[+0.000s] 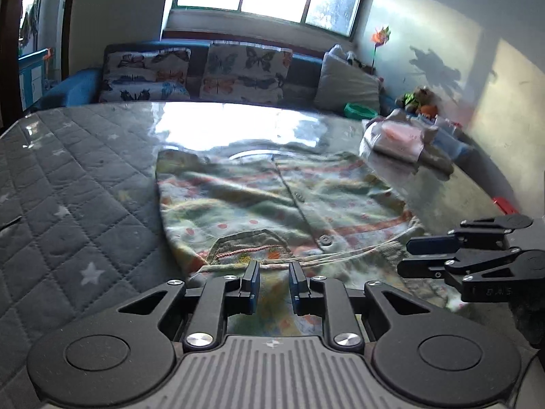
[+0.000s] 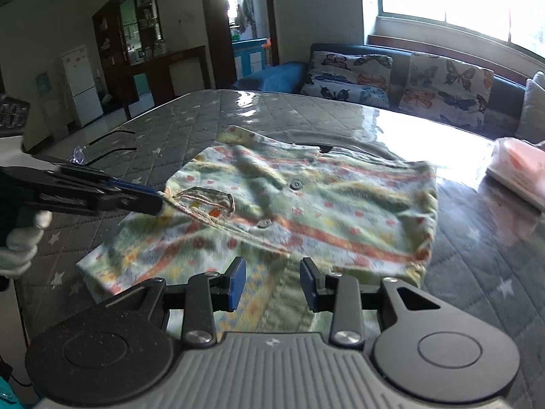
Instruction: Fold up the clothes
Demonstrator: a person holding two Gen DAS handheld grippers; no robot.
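Observation:
A small green patterned shirt with orange stripes, dots, snap buttons and a chest pocket lies on the quilted grey table; its lower part is folded up over itself. It also shows in the right wrist view. My left gripper is open over the folded hem beside the pocket; in the right wrist view its tips touch that edge. My right gripper is open just above the shirt's near edge, and it shows at the right of the left wrist view.
A wrapped pink-and-white packet lies on the table's far right, also in the right wrist view. Glasses lie on the table to the left. A sofa with butterfly cushions runs behind the table. A red object sits at the right edge.

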